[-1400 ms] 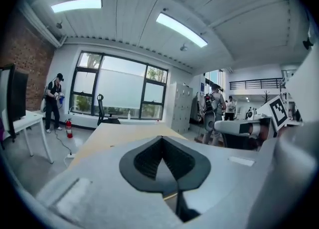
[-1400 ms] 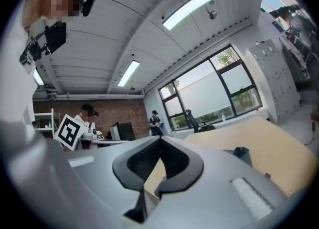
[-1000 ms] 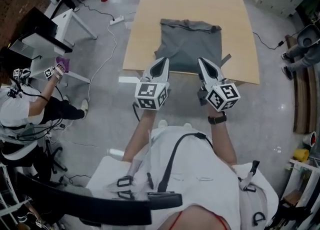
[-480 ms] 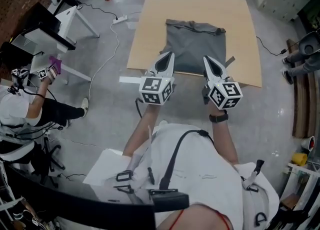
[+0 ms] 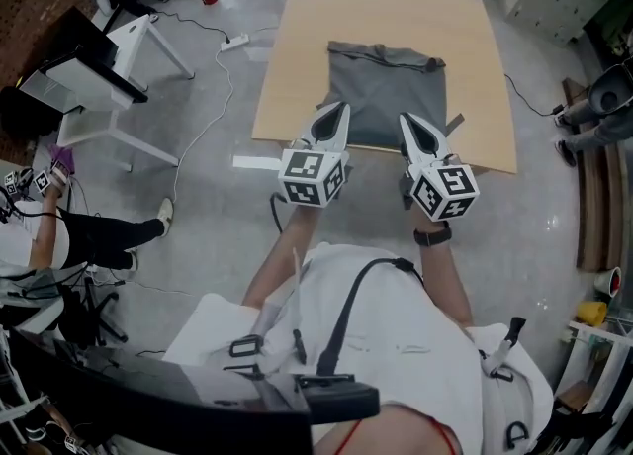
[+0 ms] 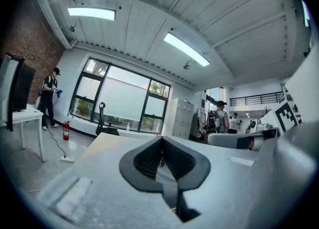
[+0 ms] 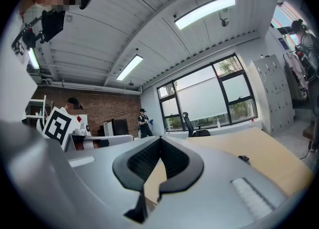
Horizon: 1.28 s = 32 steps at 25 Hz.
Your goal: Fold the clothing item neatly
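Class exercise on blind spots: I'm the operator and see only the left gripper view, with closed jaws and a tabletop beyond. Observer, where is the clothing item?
Observer: A grey garment lies flat on the wooden table, by its near edge, right at the tip of your left gripper.
Operator: And the other gripper?
Observer: The right gripper is beside it at the same edge, jaws together too.

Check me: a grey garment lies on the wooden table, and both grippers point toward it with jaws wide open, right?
Not open: the gripper views show the left gripper and right gripper with jaws closed together. The grey garment does lie on the wooden table.
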### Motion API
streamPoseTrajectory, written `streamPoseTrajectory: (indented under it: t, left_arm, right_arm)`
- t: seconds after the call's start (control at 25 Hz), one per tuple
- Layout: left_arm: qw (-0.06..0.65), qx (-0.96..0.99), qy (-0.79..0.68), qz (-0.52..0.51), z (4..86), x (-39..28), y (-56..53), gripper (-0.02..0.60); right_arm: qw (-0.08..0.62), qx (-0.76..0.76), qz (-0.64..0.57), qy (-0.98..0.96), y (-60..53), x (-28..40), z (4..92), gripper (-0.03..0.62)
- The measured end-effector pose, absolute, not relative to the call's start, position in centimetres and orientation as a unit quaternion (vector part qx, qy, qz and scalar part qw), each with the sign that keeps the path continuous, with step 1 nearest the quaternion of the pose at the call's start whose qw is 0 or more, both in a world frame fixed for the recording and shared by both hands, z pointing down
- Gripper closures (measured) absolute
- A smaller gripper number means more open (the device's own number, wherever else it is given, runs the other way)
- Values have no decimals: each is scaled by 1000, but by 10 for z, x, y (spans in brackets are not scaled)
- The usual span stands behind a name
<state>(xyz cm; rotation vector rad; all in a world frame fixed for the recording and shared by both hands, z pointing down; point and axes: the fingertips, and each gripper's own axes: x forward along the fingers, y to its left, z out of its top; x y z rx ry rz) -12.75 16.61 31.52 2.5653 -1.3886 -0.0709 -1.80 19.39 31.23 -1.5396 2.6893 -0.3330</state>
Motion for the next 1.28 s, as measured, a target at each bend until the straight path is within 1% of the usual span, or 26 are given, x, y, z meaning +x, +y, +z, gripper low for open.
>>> streamPoseTrajectory:
  t: [0.2,0.92,1.28]
  left_arm:
    - [108,876,-469,-25,313,-130,166,580]
    - [133,877,-462,-16,329,-145,168,580]
    - [147,884,-444,-18,335,-162,160,580]
  right_arm:
    - [4,-496,-101,863,195,-24,312,591]
    - [-12,-502,-111,857,201,-39,321,589]
    - [-13,-500,-114,858,194,-63,326,589]
